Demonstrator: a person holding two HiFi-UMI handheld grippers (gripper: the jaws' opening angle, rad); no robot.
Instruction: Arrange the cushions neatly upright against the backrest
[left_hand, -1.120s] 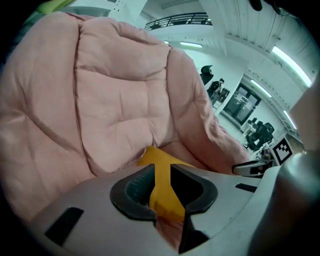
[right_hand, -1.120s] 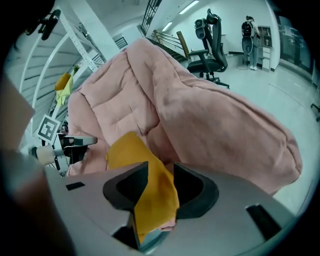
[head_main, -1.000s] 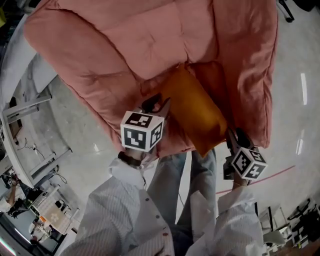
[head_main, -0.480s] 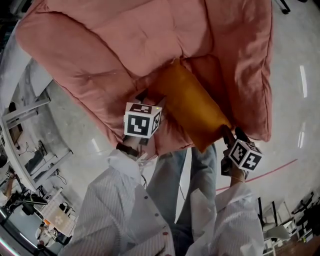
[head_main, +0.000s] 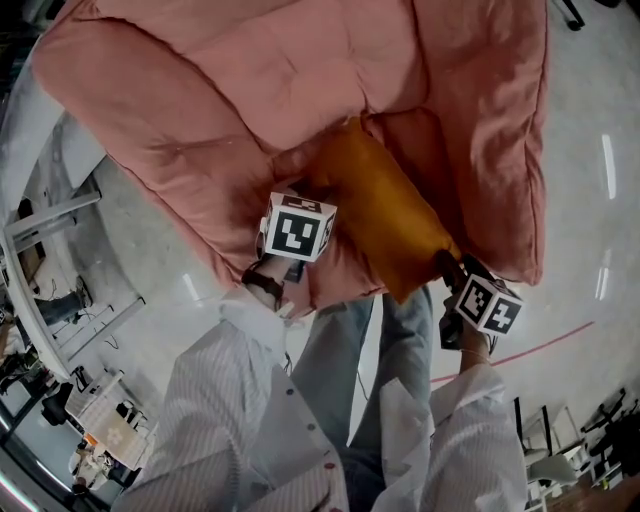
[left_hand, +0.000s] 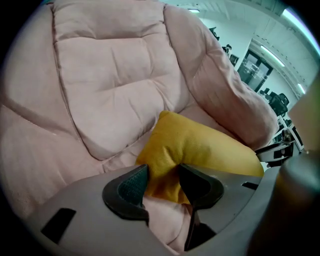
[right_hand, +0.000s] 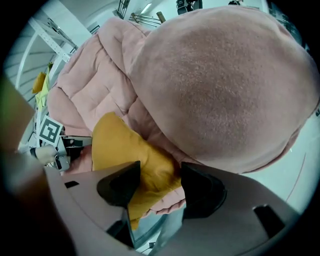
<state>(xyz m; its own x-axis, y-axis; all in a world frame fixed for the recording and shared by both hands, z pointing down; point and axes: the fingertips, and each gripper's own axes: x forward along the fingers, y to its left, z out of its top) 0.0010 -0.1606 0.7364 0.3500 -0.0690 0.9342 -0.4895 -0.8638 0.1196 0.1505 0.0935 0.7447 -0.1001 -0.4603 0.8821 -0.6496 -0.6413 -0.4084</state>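
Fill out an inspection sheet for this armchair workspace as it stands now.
surface: pink armchair, padded seat and backrest.
job's things: one yellow cushion lying on the seat beside an armrest, not yet upright against the backrest.
clutter: nothing seen.
grippers: left gripper has just been closing and now pinches one cushion corner; right gripper has just been opening, wide open with the other corner inside it.
cables: nothing seen.
surroundings: glossy floor with a red line; desk frames at the head view's left.
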